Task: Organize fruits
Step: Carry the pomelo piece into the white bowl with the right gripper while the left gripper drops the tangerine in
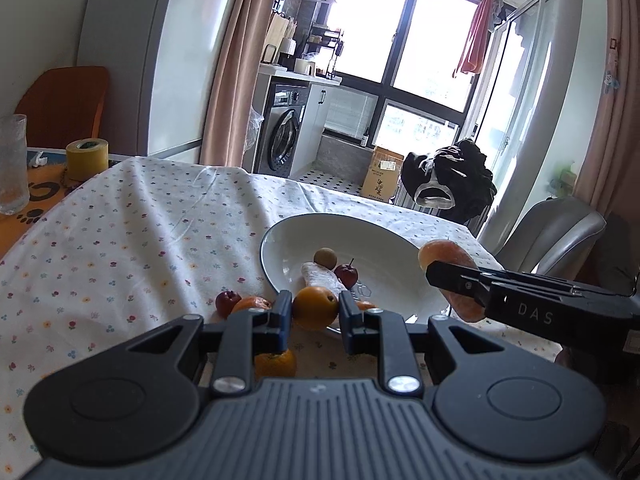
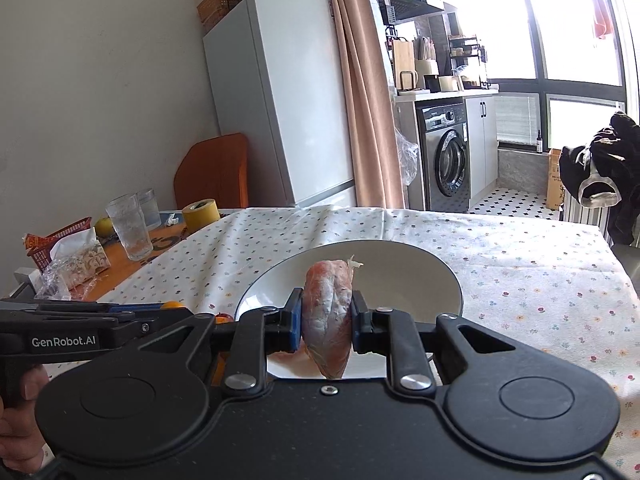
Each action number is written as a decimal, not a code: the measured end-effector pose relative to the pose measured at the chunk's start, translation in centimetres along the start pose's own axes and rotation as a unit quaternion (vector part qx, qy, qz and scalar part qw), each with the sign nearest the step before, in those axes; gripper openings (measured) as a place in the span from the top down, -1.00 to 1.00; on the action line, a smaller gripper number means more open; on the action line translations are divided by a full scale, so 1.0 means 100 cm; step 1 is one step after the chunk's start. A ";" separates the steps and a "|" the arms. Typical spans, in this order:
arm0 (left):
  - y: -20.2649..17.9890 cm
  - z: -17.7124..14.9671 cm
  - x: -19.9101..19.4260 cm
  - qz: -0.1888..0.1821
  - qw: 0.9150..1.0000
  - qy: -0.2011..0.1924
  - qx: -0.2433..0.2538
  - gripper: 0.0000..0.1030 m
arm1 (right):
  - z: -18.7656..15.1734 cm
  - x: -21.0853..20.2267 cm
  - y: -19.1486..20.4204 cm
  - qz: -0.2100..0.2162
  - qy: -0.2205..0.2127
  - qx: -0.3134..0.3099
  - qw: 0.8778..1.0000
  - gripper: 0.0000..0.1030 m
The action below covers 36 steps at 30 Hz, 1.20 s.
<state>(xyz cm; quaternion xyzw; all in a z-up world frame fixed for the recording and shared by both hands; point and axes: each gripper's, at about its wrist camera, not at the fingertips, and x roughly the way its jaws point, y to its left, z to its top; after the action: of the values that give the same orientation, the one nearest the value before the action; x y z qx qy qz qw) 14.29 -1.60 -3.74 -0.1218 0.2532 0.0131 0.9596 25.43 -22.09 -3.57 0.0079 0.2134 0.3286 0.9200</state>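
At frame centre, the right gripper (image 2: 326, 320) has its jaws clamped on a peeled pink fruit segment (image 2: 326, 312), held above the white plate (image 2: 448, 280). The left gripper (image 1: 314, 310) has its jaws clamped on an orange (image 1: 315, 307) at the plate's near rim, low in the frame.

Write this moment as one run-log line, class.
left tongs: shut on orange | right tongs: shut on peeled pink fruit segment above white bowl
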 end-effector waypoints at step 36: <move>-0.053 0.024 0.085 -0.017 0.998 0.035 0.044 0.55 | -0.008 0.017 -0.061 -0.038 -0.006 0.078 0.996 0.29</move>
<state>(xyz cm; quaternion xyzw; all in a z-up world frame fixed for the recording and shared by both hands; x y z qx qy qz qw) 23.36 -6.46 -4.64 -0.0845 0.2849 -0.0183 0.9547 29.93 -25.92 -5.86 0.0733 0.2328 0.2761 0.9296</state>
